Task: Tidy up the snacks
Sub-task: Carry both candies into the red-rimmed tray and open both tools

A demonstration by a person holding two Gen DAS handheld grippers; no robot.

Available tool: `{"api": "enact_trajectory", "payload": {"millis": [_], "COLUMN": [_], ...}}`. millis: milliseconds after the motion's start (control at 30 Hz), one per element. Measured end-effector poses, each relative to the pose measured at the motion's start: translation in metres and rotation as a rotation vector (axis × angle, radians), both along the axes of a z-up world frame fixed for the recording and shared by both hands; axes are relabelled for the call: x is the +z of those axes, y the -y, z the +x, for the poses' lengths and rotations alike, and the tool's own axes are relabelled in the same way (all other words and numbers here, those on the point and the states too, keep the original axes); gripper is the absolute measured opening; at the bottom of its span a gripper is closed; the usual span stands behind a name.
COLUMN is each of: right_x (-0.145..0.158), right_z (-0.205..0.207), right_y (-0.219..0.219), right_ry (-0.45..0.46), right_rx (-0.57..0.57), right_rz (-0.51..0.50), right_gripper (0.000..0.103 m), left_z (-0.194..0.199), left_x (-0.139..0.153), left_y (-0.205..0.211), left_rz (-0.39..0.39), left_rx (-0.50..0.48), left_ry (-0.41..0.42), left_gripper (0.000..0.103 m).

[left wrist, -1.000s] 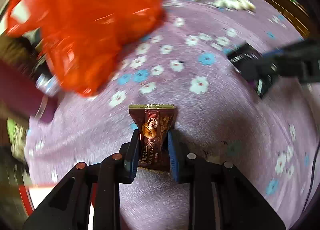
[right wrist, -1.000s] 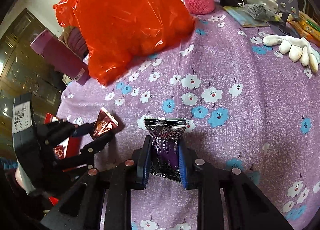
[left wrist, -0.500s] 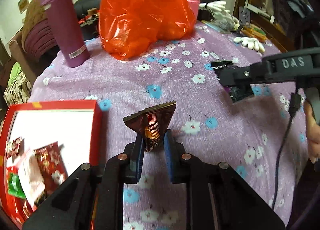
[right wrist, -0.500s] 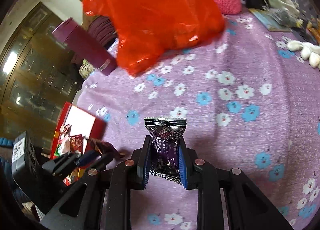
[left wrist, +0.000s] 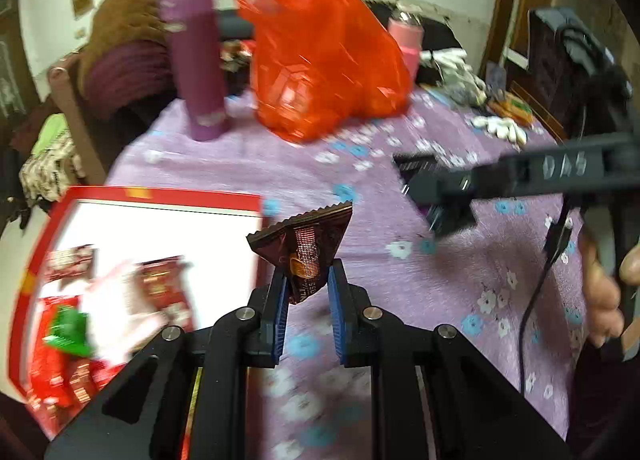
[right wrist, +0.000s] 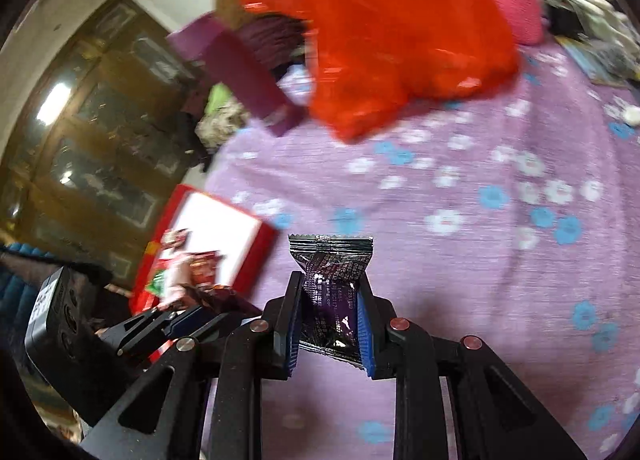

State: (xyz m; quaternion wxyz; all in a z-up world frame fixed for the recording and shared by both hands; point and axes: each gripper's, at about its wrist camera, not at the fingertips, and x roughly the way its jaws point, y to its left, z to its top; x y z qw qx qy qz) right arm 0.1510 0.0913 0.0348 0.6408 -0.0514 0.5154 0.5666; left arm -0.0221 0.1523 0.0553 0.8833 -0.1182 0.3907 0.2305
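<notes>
left gripper [left wrist: 307, 292] clamps crinkled brown foil snack packet [left wrist: 306, 250] | right gripper [right wrist: 330, 324] pinches dark purple foil sachet [right wrist: 332, 292] | both raised clear of cloth, likely bound for red-rimmed white tray [left wrist: 160, 196], left of frame

Motion blur smears the snacks [left wrist: 120, 300] in my red box [left wrist: 160, 194]; its near corner is cut off at left.

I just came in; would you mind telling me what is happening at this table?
A person is sorting snacks with two handheld grippers. The left gripper is shut on a brown packet, held in the air near the red box, which already holds several snacks. The right gripper is shut on a purple packet above the flowered tablecloth. An orange bag sits further back.
</notes>
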Motion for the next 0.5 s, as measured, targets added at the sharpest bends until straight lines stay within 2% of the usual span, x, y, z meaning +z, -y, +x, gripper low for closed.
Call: {"api": "enact_trajectory", "payload": {"millis": [100, 167, 233, 500], "right_x": [0.008, 0.01, 0.011, 0.001], "right_z": [-0.048, -0.076, -0.11, -0.183], "right_y": [-0.018, -0.027, -0.042, -0.103], "right_ry": [0.072, 0.084, 0.113, 0.15], "right_rx": [0.072, 0.126, 0.175, 0.234], "right_rz": [0.026, 0.048, 0.051, 0.021], "right_gripper": [0.024, 0.024, 0.024, 0.024], "left_z": [-0.034, -0.058, -0.077, -0.124], "left_x": [0.014, 0.019, 0.02, 0.002], "left_y": [-0.009, -0.019, -0.031, -0.071], "left_rz": [0.054, 0.088, 0.09, 0.112], "left_rx": [0.045, 0.084, 0.122, 0.264], "left_ry": [0.016, 0.008, 0.007, -0.028], "left_gripper": [0.016, 0.016, 0.016, 0.016]}}
